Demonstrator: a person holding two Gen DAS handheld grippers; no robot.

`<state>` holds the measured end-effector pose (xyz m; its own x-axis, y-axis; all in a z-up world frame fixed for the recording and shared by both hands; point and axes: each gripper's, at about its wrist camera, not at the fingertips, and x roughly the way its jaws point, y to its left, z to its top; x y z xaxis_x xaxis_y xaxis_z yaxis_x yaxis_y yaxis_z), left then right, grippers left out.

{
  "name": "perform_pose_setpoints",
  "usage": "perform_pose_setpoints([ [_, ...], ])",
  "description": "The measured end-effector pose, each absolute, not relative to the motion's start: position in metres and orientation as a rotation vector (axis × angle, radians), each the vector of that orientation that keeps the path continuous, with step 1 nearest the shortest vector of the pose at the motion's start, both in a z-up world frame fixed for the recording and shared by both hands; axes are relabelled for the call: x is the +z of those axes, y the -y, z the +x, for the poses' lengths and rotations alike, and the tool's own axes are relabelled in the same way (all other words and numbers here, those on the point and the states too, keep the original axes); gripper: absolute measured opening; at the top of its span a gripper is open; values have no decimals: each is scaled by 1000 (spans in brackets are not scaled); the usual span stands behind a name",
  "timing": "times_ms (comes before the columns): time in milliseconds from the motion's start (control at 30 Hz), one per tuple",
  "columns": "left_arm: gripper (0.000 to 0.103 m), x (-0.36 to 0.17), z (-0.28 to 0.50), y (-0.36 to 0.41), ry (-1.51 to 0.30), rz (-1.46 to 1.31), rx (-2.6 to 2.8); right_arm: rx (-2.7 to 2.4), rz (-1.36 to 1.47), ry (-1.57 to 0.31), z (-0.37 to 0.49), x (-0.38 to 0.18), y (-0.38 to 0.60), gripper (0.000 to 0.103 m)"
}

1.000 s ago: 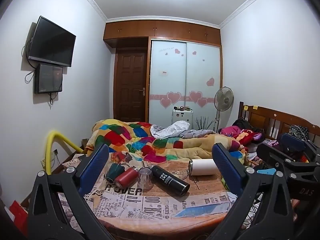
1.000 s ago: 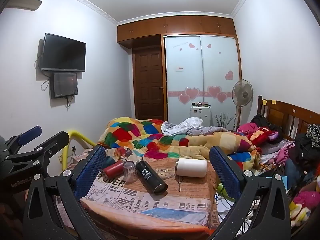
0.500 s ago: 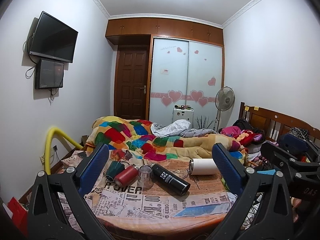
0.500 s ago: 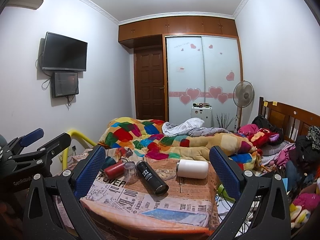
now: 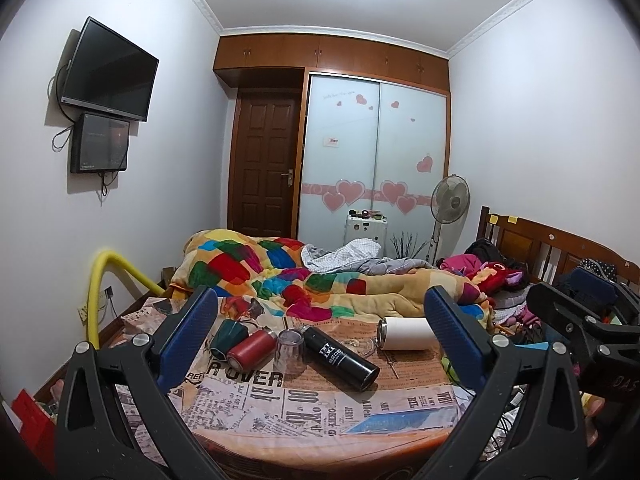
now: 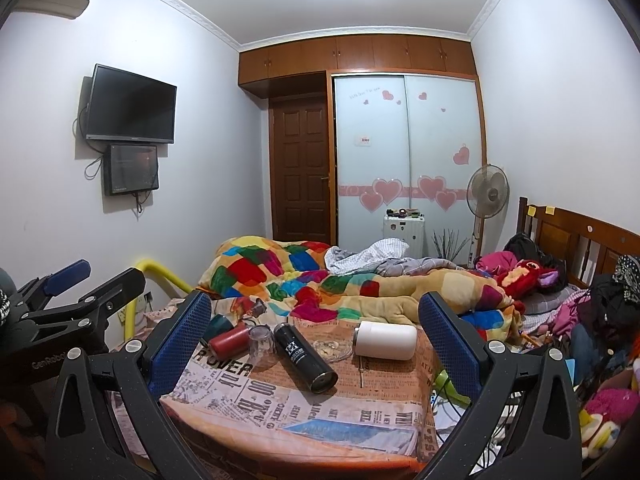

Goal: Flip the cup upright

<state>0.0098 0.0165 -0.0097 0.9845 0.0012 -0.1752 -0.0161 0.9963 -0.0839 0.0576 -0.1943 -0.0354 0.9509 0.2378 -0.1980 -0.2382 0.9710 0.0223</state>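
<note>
1. On the left side of the table (image 5: 280,420), which is covered with a newspaper-print cloth, a dark green cup (image 5: 229,335) lies on its side, touching a red cup (image 5: 251,351) that also lies on its side just to its right.
2. Next comes a clear glass cup (image 5: 290,350) (image 6: 261,344), standing mouth-down between the red cup and a black bottle.
3. The black bottle (image 5: 340,357) (image 6: 305,357) lies on its side at a slant near the middle of the table, its base pointing toward the cameras.
4. Behind it sits a clear glass dish (image 6: 331,350).
5. A white tumbler (image 5: 406,334) (image 6: 386,340) lies on its side toward the right edge, well apart from the glass cup.
6. Beyond the table, a patchwork blanket (image 5: 256,268) is heaped on the bed.
7. The left hand-held gripper (image 5: 320,340) hangs short of the table with its blue pads (image 5: 188,338) spread wide, holding nothing.
8. The right hand-held gripper (image 6: 314,340) is likewise wide apart and holds nothing, framing the cups from the near side.
9. At the far right, a standing fan (image 6: 487,194) is by the wardrobe.
</note>
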Motion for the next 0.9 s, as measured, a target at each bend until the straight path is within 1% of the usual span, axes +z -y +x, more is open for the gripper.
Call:
perform_pose_setpoints([
  [900, 103, -9, 11, -17, -182, -91, 7, 241, -3, -202, 59, -36, 190, 103],
])
